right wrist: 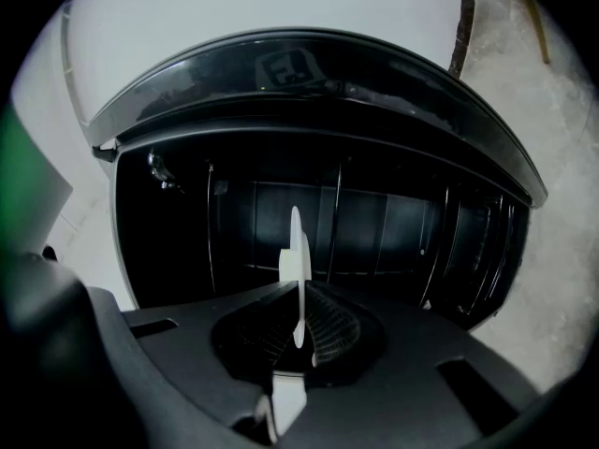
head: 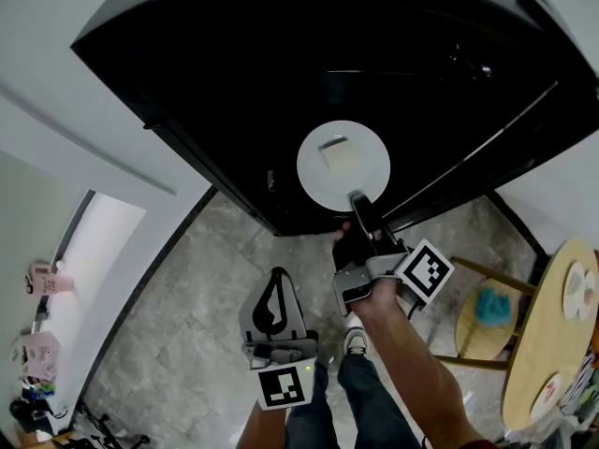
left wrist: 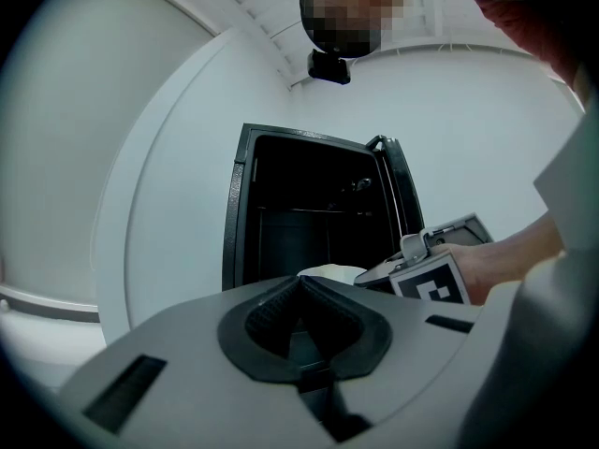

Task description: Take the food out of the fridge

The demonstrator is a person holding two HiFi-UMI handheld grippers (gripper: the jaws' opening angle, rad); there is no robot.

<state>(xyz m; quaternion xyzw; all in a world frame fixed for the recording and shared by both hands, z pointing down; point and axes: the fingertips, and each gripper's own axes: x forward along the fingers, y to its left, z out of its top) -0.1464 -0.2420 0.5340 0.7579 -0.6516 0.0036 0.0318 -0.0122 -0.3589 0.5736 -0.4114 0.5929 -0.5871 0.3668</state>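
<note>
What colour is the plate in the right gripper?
The plate is white; clearest in the head view.

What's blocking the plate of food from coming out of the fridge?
Nothing visible. The right gripper grips the plate by its near rim at the fridge's open front, and the left gripper sits lower and to the left, off its path.

Grey stone-look floor. Directly on it: black fridge, door open; person's shoe; round wood table at right edge; wood stool just beside the table. Table top carries white dishes, contents too small to tell. Stool seat carries a teal thing, unclear what. Inside the fridge, wire racks, too dark to tell what's on them.
</note>
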